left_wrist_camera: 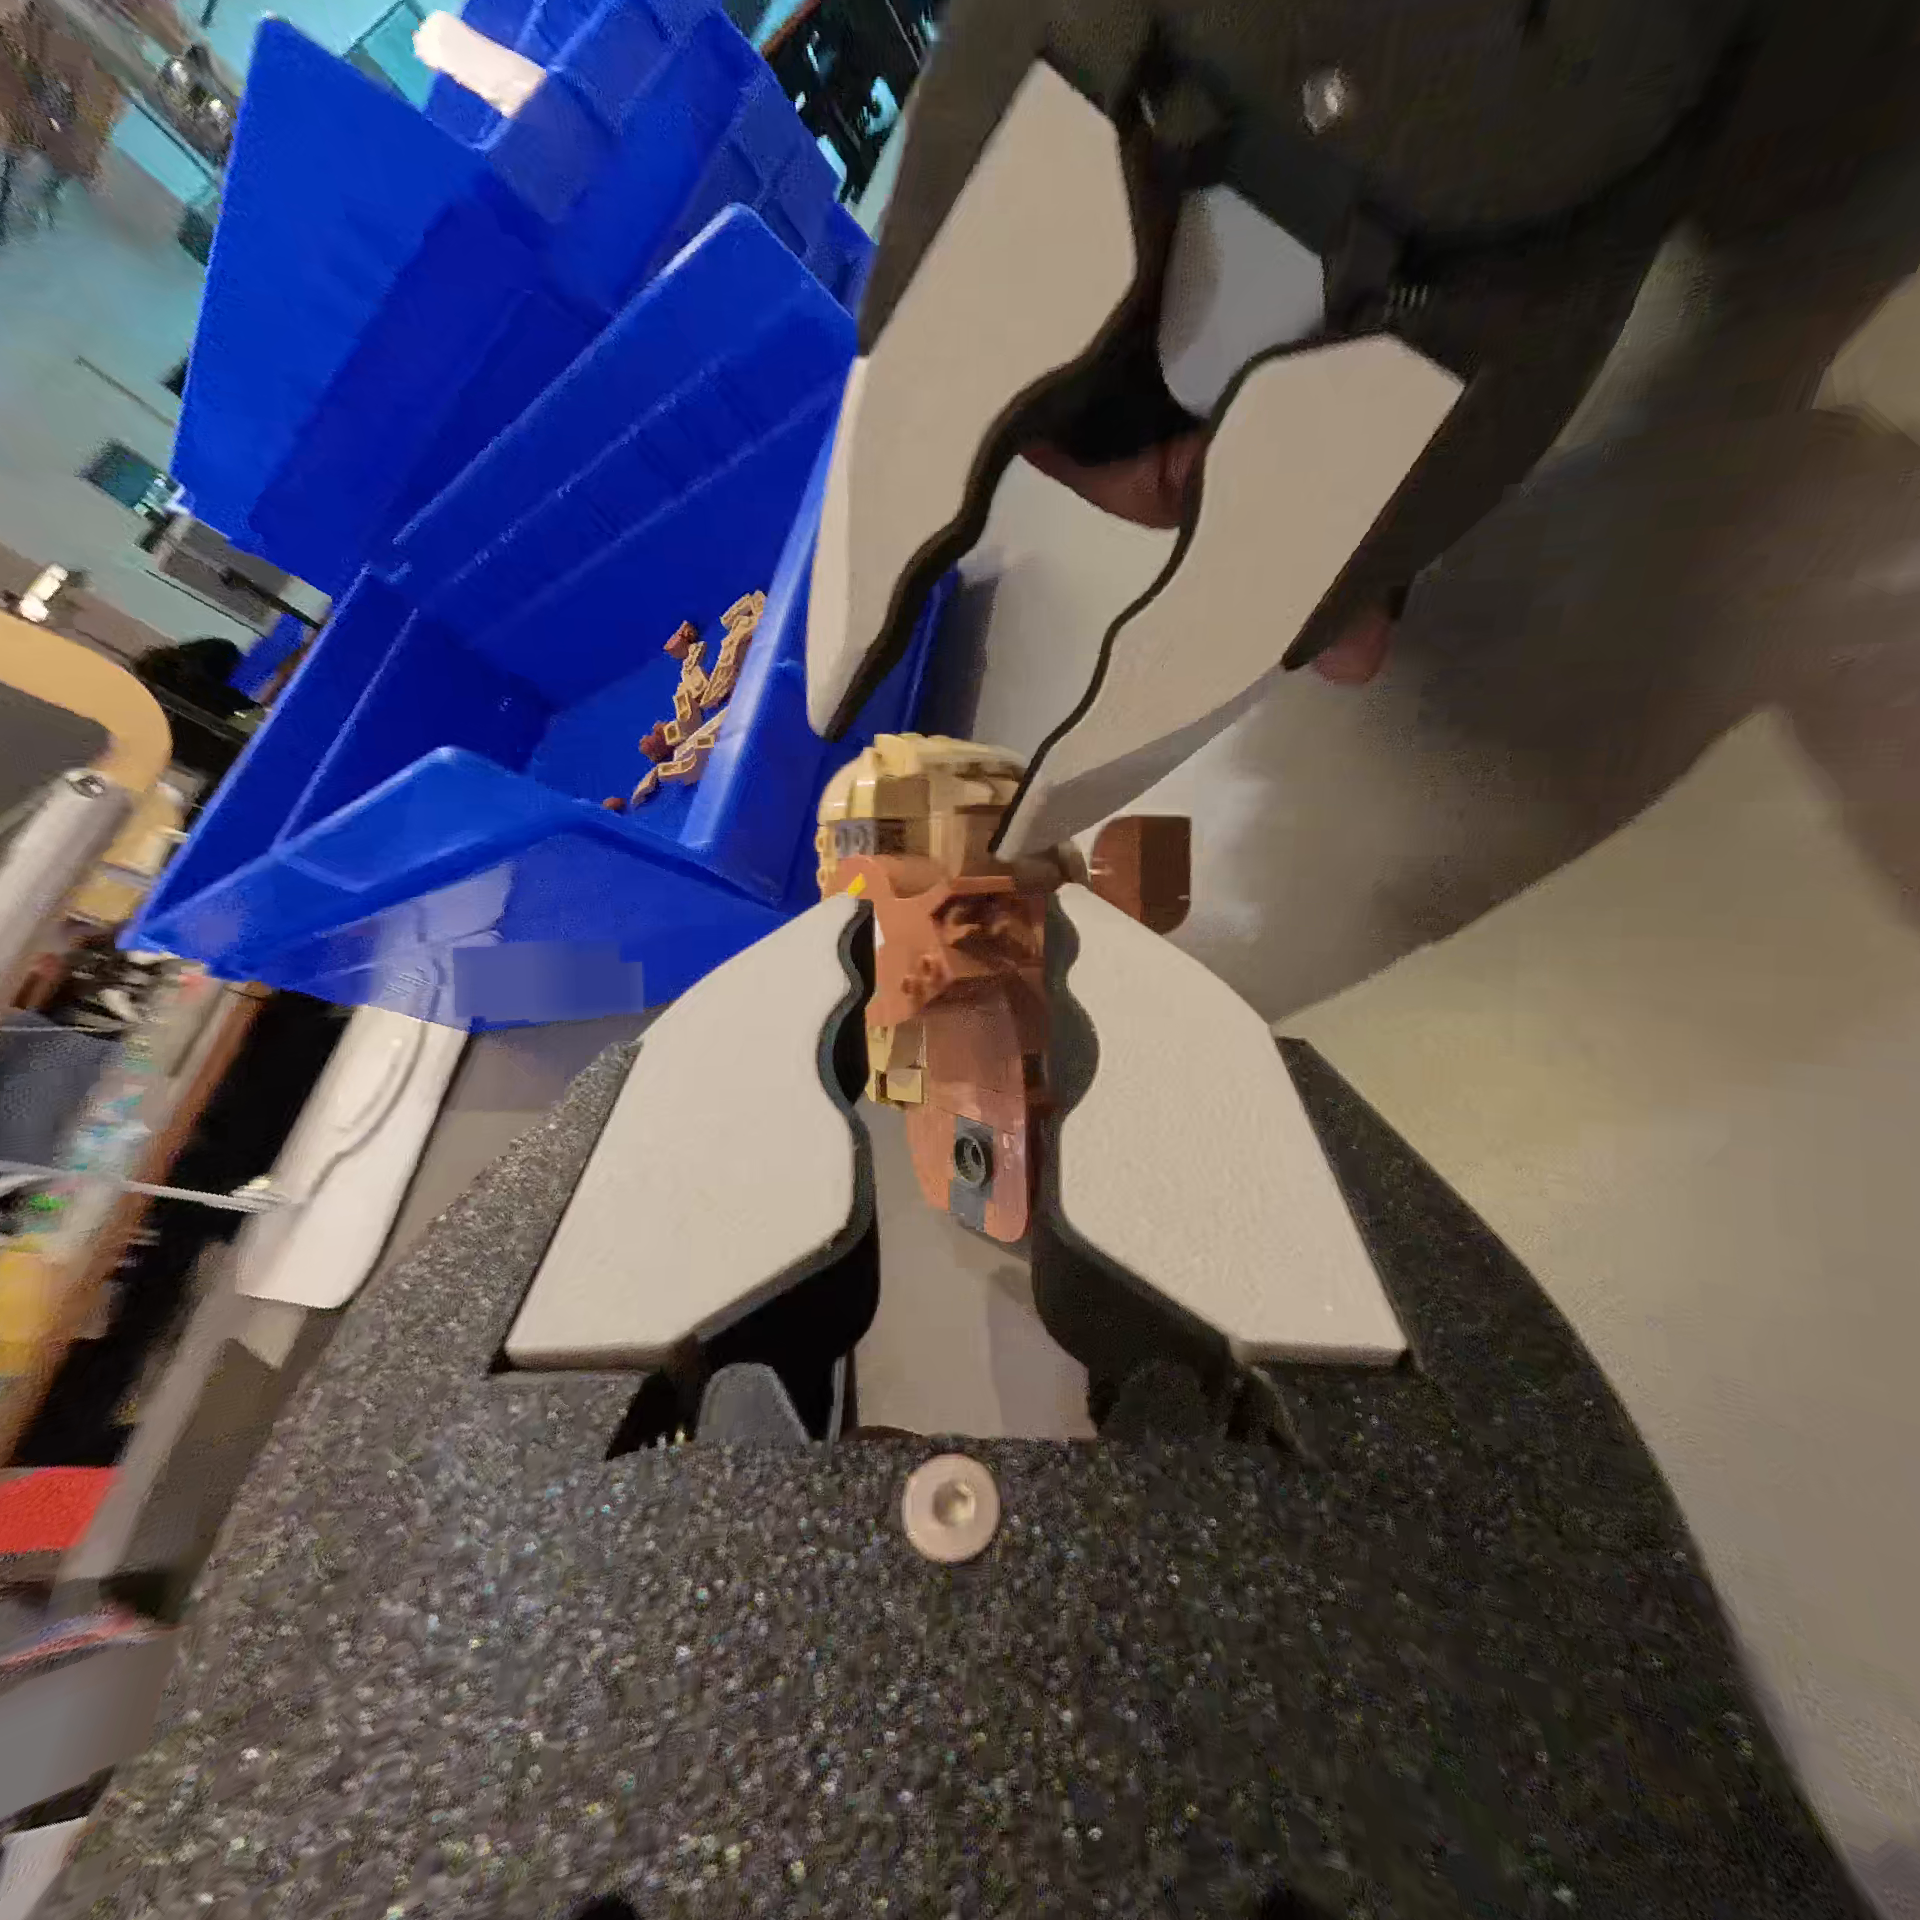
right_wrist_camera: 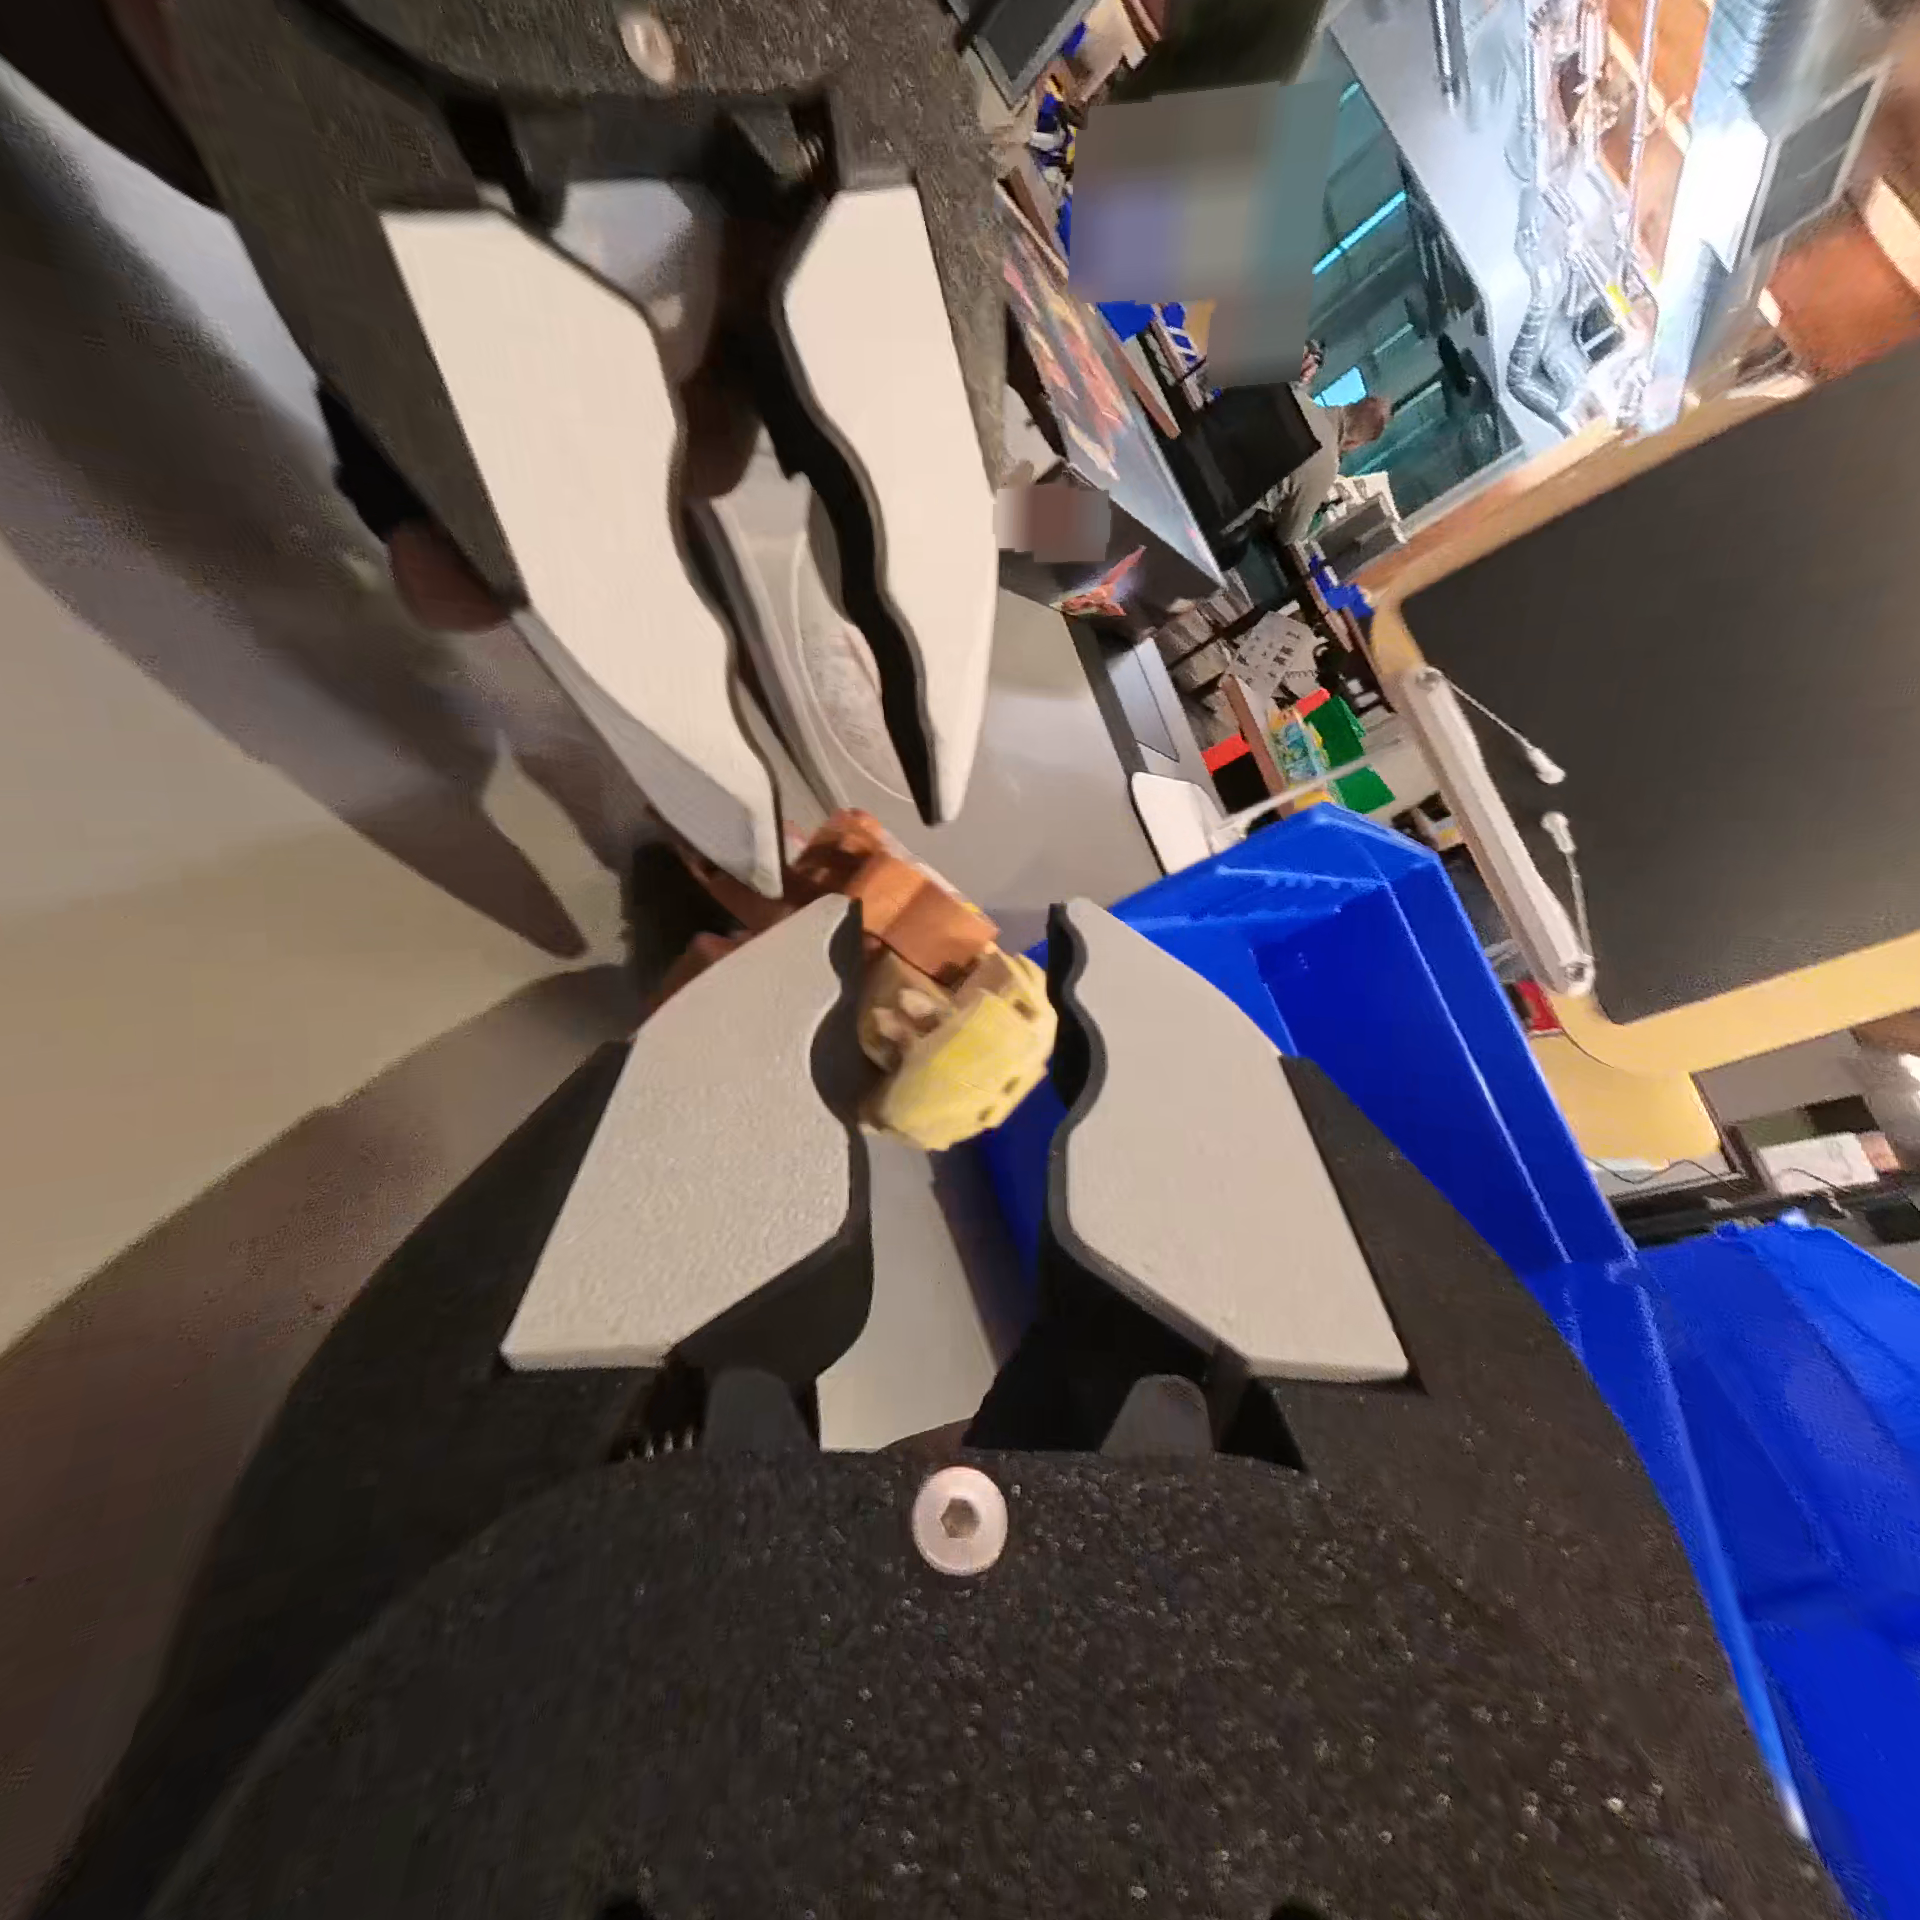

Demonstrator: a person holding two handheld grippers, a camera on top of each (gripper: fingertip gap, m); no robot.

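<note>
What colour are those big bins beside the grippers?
The bins are bright blue, clearest in the left wrist view.

Two handheld grippers with grey fingers and black textured bodies are showing: the left gripper (left_wrist_camera: 956, 914) and the right gripper (right_wrist_camera: 956, 914). One brown-and-tan toy-brick figure (left_wrist_camera: 951, 997) is sitting between their fingers. One separate dark brown rounded brick piece (left_wrist_camera: 1148, 868) is lying just right of the figure on one grey tabletop (left_wrist_camera: 1558, 1195). Blue plastic storage bins (left_wrist_camera: 499, 436) are standing stacked at the far left; at least three are showing, the exact count being unclear. One cluster of small tan and brown loose bricks (left_wrist_camera: 696, 696) is lying in the nearest bin, too many and too small for counting.
</note>
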